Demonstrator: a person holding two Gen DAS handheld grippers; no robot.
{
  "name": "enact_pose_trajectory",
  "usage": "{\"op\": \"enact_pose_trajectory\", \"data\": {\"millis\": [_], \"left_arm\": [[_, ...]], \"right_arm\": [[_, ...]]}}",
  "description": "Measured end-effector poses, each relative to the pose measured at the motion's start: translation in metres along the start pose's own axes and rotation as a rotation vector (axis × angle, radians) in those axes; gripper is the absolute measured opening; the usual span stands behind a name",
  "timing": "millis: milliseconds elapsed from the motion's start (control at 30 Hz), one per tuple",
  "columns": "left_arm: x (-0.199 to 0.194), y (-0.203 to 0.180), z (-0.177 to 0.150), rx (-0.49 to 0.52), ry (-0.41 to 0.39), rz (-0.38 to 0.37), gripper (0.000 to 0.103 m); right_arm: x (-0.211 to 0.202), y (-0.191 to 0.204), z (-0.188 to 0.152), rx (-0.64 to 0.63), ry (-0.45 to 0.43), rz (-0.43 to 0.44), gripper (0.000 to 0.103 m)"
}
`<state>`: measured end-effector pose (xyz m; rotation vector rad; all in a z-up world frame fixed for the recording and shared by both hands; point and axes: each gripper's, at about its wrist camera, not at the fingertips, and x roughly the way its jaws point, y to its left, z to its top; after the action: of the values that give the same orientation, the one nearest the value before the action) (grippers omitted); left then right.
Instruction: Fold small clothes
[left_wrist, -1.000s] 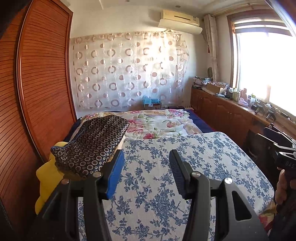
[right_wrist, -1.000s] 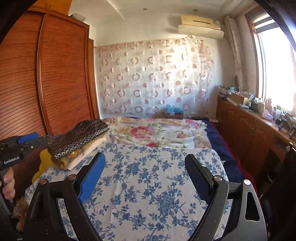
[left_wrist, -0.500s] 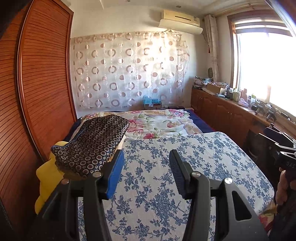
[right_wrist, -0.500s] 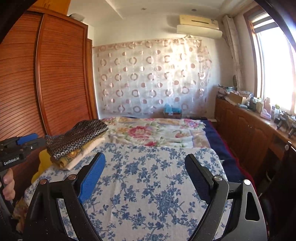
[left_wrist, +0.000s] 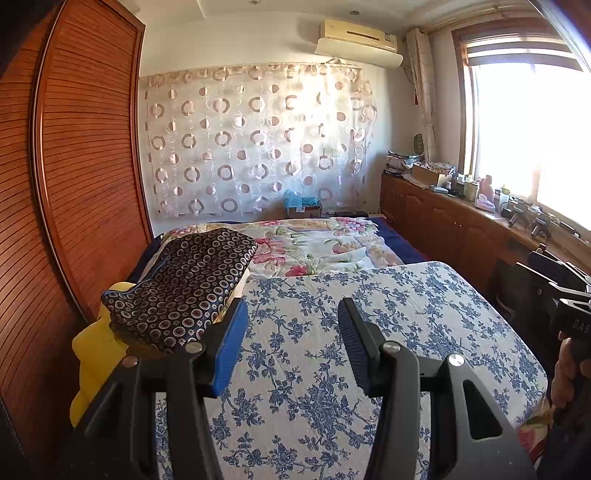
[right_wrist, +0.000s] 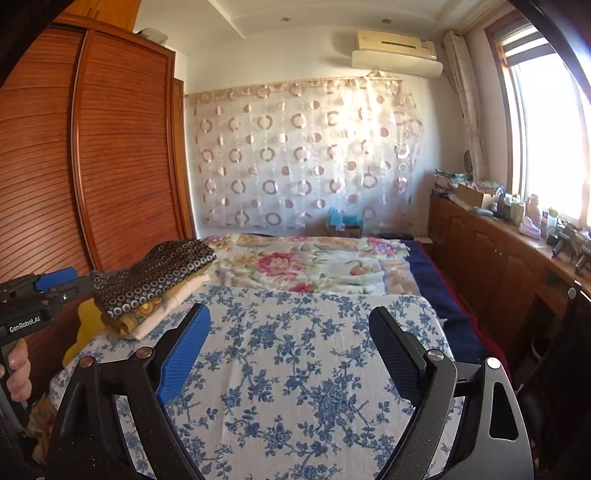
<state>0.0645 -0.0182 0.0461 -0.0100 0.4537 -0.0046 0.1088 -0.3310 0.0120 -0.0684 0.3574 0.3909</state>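
Observation:
A stack of folded clothes (left_wrist: 184, 288) (right_wrist: 155, 277) lies at the left edge of the bed, topped by a dark cloth with small circles over yellow and white pieces. My left gripper (left_wrist: 290, 314) hovers open over the blue-flowered white sheet (left_wrist: 369, 332), just right of the stack, with nothing between its fingers. My right gripper (right_wrist: 288, 321) stands wide open over the same sheet (right_wrist: 295, 369), empty. The left gripper's body (right_wrist: 33, 299) shows at the left edge of the right wrist view, held by a hand.
A wooden slatted wardrobe (left_wrist: 74, 166) runs along the left. Beyond the sheet lies a pink-flowered quilt (left_wrist: 314, 247) and a curtain (left_wrist: 258, 140) with rings. A wooden cabinet (left_wrist: 461, 229) with clutter stands under the window at the right.

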Motion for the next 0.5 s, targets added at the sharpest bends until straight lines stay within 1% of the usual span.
{"op": "enact_pose_trajectory", "data": {"millis": [500], "left_arm": [[-0.0001, -0.0001, -0.0004, 0.0, -0.001, 0.0, 0.05]], "right_arm": [[-0.0003, -0.0009, -0.0006, -0.001, -0.001, -0.002, 0.089]]}}
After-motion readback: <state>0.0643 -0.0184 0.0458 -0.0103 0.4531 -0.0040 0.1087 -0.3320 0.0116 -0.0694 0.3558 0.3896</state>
